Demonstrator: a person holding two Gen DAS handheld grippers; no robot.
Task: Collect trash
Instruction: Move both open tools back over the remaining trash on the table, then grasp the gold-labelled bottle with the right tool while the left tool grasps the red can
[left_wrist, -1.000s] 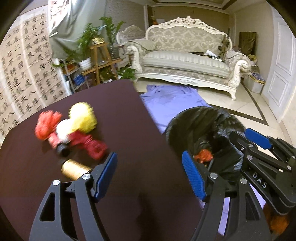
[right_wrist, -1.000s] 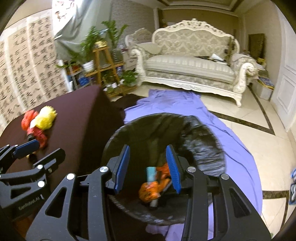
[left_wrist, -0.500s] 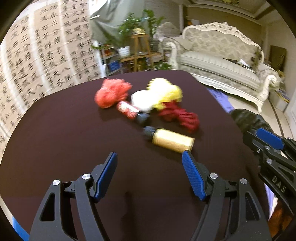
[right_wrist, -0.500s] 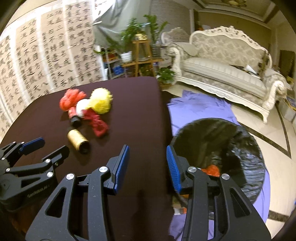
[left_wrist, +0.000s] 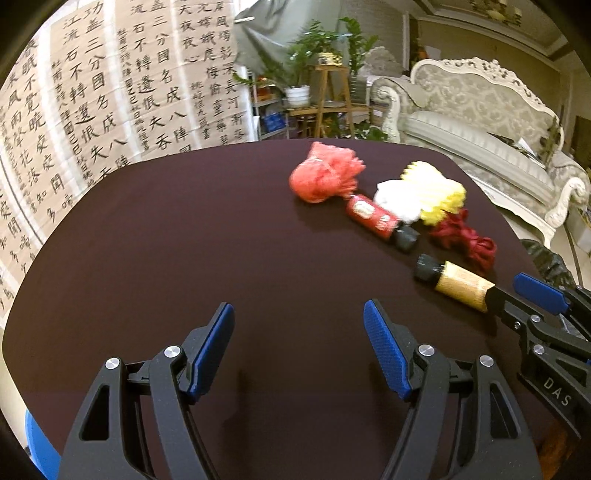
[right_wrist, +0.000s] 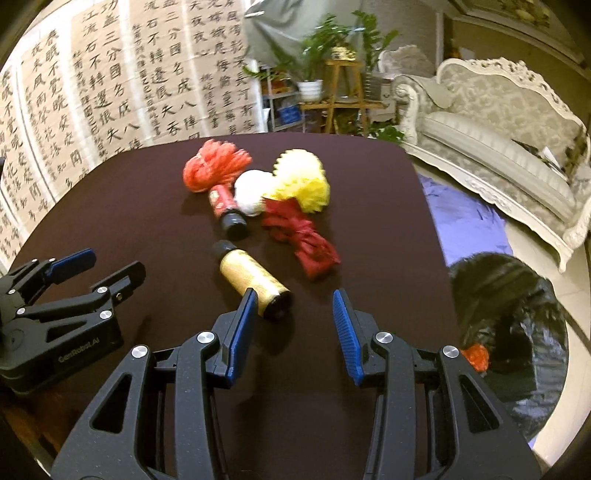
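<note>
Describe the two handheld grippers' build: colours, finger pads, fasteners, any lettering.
Both are matte black plastic frames with triangular cut-outs, silver round fasteners at the pivots and blue ribbed pads on the fingers. The left gripper shows "GenRobot.AI" on its body in the right wrist view; the right gripper shows "DAS" in the left wrist view. No cables, hands or sleeves visible.

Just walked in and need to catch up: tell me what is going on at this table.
A person is clearing trash off a dark table with a pair of tongs in each hand. Both the left tongs and the right tongs are open and empty. The right tongs hover just short of a gold bottle. Beyond it lie a red bottle, a red net, a white ball, a yellow net and a red cloth scrap. A bin with a black liner stands beside the table with something orange inside.
</note>
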